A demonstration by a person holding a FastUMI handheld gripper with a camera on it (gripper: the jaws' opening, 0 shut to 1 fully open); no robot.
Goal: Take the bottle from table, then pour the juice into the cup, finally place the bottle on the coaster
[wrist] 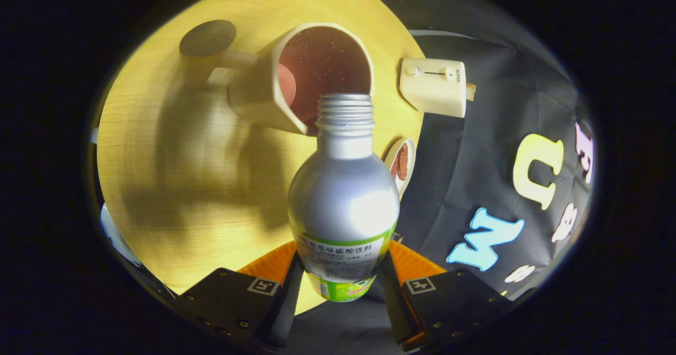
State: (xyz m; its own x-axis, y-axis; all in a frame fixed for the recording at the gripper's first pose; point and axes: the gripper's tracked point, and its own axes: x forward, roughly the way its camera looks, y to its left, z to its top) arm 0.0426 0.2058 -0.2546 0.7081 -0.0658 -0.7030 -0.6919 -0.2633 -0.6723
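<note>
The hand-held gripper [340, 286] is pinching the uncapped aluminium bottle [343, 196], tipping its mouth over the cup [317, 75] for pouring juice.

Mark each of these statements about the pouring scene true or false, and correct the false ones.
1. The gripper is shut on the silver metal bottle. True.
2. The bottle still has its cap on. False: its threaded mouth is open.
3. The bottle's mouth points at the cream mug with dark liquid. True.
4. The bottle stands on the round grey coaster. False: the coaster lies bare beyond the mug.
5. A cream toaster sits on the round wooden table. True.
</note>
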